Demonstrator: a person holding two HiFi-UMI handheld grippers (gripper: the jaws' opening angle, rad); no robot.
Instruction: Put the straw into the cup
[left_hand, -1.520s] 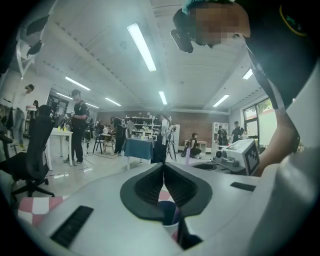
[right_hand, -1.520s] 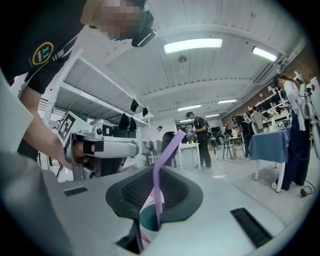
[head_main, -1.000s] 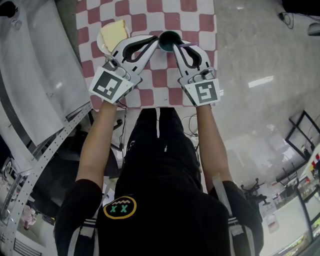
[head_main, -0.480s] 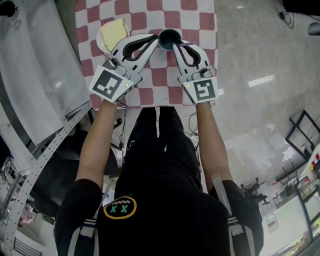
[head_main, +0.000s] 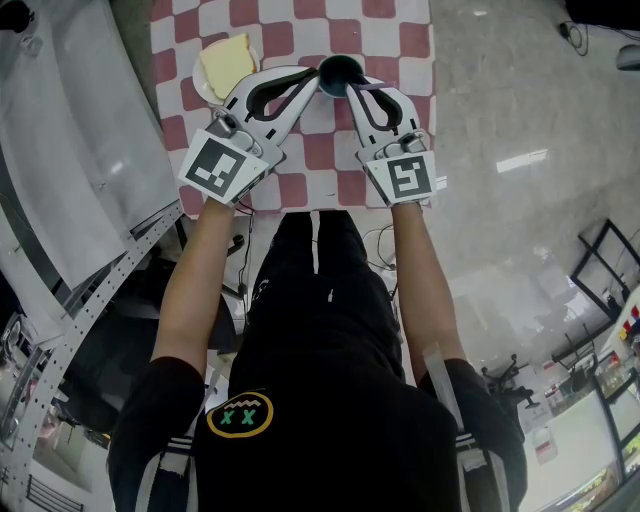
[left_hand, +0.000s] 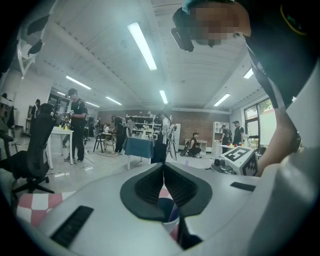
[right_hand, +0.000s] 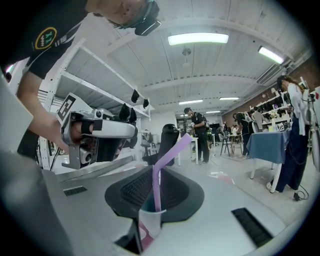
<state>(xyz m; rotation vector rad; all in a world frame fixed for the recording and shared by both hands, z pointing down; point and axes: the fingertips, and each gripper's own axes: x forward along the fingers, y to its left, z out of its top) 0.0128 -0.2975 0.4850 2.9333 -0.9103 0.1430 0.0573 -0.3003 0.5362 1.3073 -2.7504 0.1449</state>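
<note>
On the red-and-white checked worktop (head_main: 392, 42), in the upper left of the head view, a white plate (head_main: 203, 88) carries a pale yellow slice (head_main: 228, 62). Just right of the plate my left tool (head_main: 316, 82) reaches up and rightward to the left side of the cup (head_main: 340, 72). In the left gripper view its jaws meet tip to tip with nothing between them, and the cup shows low in the frame beneath them. The cup, dark inside, stands upright at the top centre of the head view, between my two tools. The purple straw (right_hand: 156, 192) stands in it, lower end inside, bent top leaning toward the upper right of the right gripper view. My right tool (head_main: 351, 90) comes at the cup from the lower right. Its jaws have just been opening and stand narrowly apart with the straw upright between them, the pads not pressing on it as far as I can see
</note>
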